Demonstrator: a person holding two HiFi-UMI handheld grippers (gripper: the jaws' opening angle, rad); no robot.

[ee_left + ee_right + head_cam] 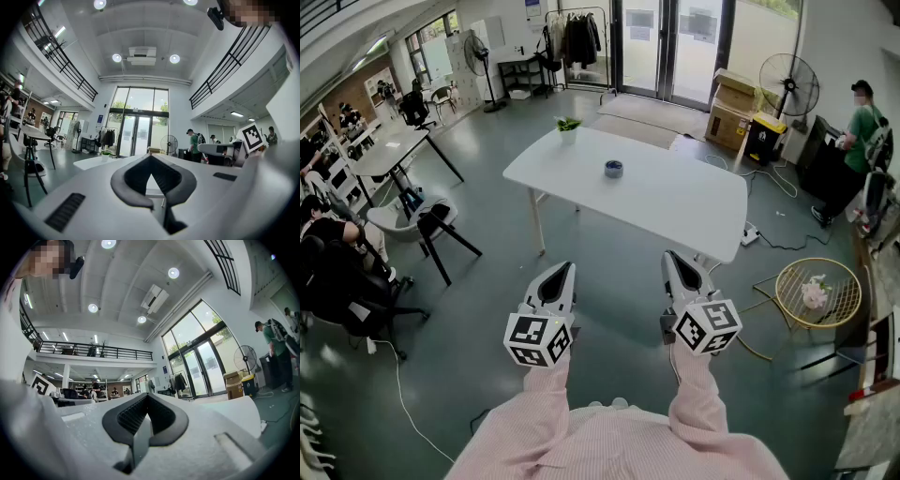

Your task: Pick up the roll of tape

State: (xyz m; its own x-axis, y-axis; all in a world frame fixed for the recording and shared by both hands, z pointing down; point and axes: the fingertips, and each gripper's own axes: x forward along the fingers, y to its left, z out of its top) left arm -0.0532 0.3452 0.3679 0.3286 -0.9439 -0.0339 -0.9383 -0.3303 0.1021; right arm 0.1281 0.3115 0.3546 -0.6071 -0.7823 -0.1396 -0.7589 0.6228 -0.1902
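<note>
The small grey-blue roll of tape [613, 169] lies flat on the white rectangular table [675, 206], near its middle. It is at 12 o'clock from the 2 grippers and well apart from them. A small green potted plant [568, 124] stands at 10 o'clock from the roll. The left gripper [562, 269] and right gripper [672, 256] hover side by side over the grey floor [487, 309], each with jaws pressed together on nothing.
</note>
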